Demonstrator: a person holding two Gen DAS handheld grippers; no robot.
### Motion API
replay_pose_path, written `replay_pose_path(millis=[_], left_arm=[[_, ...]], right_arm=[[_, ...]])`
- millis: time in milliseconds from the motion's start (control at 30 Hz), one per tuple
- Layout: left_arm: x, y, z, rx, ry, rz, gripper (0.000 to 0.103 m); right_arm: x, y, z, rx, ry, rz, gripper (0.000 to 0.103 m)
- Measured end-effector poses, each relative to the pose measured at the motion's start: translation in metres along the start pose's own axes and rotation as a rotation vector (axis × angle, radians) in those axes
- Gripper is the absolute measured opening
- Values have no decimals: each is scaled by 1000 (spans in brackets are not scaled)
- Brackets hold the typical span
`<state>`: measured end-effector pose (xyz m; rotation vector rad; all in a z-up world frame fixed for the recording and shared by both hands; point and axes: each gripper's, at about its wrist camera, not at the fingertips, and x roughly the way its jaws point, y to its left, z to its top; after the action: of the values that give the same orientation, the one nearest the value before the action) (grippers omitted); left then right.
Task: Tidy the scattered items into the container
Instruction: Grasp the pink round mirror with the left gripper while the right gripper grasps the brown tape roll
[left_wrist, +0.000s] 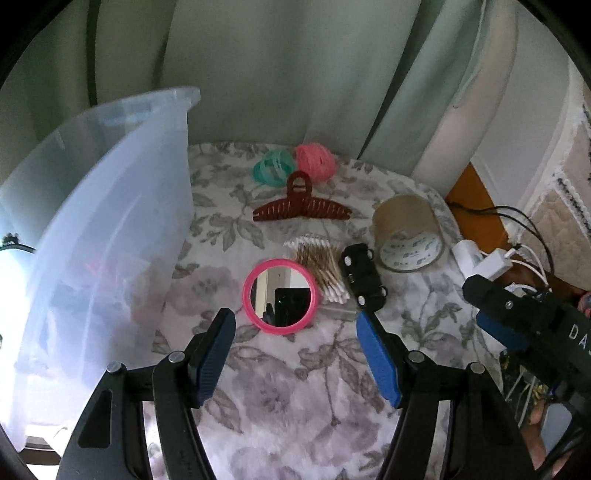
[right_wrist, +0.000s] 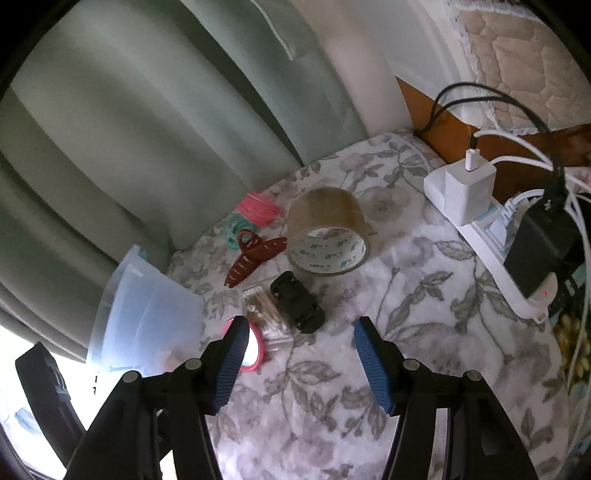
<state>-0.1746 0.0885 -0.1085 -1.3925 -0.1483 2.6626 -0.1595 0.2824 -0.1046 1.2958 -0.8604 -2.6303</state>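
On a floral cloth lie a pink-rimmed round mirror (left_wrist: 281, 296) (right_wrist: 254, 350), a pack of cotton swabs (left_wrist: 318, 266) (right_wrist: 265, 314), a black toy car (left_wrist: 362, 277) (right_wrist: 297, 302), a dark red hair claw (left_wrist: 301, 207) (right_wrist: 255, 260), teal (left_wrist: 271, 168) (right_wrist: 236, 226) and pink (left_wrist: 316, 160) (right_wrist: 258, 208) hair ties, and a brown tape roll (left_wrist: 406, 234) (right_wrist: 327, 234). A clear plastic container (left_wrist: 99, 236) (right_wrist: 147, 317) stands at the left. My left gripper (left_wrist: 295, 325) hangs open just short of the mirror. My right gripper (right_wrist: 301, 334) is open near the car, nothing between its fingers.
A white power strip (right_wrist: 491, 236) with chargers (left_wrist: 491, 264) and cables lies along the right edge of the table. Green curtains (right_wrist: 147, 110) hang behind. The right gripper's body (left_wrist: 524, 314) shows at the right in the left wrist view.
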Motion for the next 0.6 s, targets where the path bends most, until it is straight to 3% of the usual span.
replay_pose_path(millis=[400, 600], left_arm=[[57, 10, 1, 1, 69, 16, 69], [77, 18, 3, -18, 102, -17, 69]], right_arm=[[46, -1, 14, -20, 48, -7, 67], [70, 5, 20, -54, 76, 1, 67]])
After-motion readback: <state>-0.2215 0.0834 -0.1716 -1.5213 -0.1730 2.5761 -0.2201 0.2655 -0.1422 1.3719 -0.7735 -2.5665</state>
